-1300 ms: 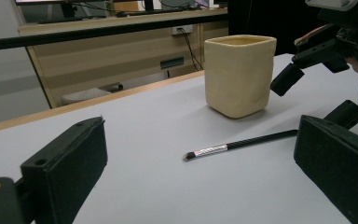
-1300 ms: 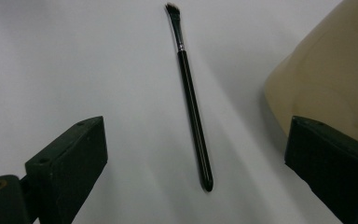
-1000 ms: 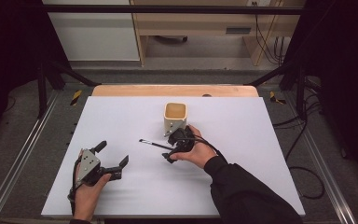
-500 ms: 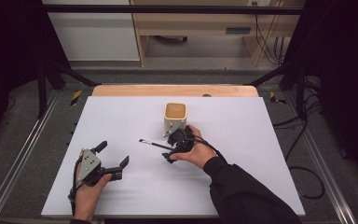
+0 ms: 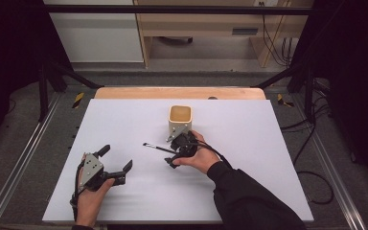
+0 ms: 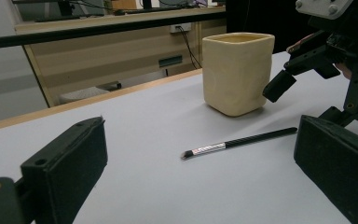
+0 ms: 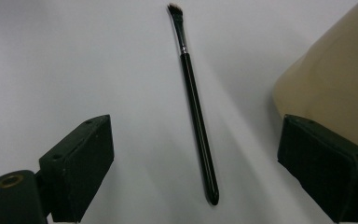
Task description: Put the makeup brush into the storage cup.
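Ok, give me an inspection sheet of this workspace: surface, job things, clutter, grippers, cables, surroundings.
Surface: white table, wooden far edge.
Job things: brush lying flat, bristles away from the right gripper; cream cup upright beside it.
Clutter: nothing seen.
Grippers: right gripper open astride the brush handle, jaws just closing slightly, not gripping; left gripper open, empty, apart.
Cables: one trails from each gripper; more on the floor at right.
Surroundings: black frame, wooden desk behind.

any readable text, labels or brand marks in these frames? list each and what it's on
None readable.
Brush: the silver band near the bristles shows faint marks in the left gripper view, too small to read.
Cup: plain, no print.
Table: plain, no print.
Cabinet plate in the background: blurred, illegible.
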A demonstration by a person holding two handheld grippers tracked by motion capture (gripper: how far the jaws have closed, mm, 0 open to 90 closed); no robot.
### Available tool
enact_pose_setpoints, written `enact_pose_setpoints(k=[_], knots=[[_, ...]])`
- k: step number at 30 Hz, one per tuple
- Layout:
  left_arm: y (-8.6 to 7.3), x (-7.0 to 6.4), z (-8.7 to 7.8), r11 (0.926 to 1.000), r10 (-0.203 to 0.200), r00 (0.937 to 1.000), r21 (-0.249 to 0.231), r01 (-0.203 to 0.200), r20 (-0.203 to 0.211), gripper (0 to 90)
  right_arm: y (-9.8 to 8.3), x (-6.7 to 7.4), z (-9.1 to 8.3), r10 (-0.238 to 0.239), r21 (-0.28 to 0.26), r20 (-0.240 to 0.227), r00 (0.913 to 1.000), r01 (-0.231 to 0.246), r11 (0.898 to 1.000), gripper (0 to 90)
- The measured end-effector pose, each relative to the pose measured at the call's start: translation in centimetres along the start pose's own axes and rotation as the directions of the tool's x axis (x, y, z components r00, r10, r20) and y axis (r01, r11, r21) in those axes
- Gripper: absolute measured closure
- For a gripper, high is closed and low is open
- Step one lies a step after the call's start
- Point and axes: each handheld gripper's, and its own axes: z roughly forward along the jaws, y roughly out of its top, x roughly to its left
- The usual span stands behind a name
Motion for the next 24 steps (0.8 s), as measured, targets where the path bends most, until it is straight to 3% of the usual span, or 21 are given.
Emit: enact_pose_setpoints(k=[4, 12, 19, 24], knots=[[0.00, 0.04, -0.01, 1.0000, -0.001, 1.0000, -0.001, 0.001, 0.000, 2.4, -0.05, -0.14, 0.26, 0.004, -0.005, -0.009, 1.0000, -0.004, 1.000, 11.3], [0.00, -0.01, 0.03, 1.0000, -0.004, 1.0000, -0.003, 0.004, 0.003, 2.4, -0.06, -0.32, 0.77, 0.030, -0.038, -0.021, 0.9993, -0.030, 0.999, 20.8], [-0.01, -0.05, 0.06, 1.0000, -0.002, 1.0000, 0.001, 0.002, 0.006, 2.4, -0.23, -0.50, 1.02, 0.038, -0.044, -0.030, 0.9988, -0.039, 0.998, 23.8], [0.01, -0.09, 0.07, 1.0000, -0.001, 1.0000, 0.001, 0.001, 0.009, 2.4, -0.31, -0.68, 0.91, 0.046, -0.041, -0.027, 0.9986, -0.047, 0.998, 30.8]])
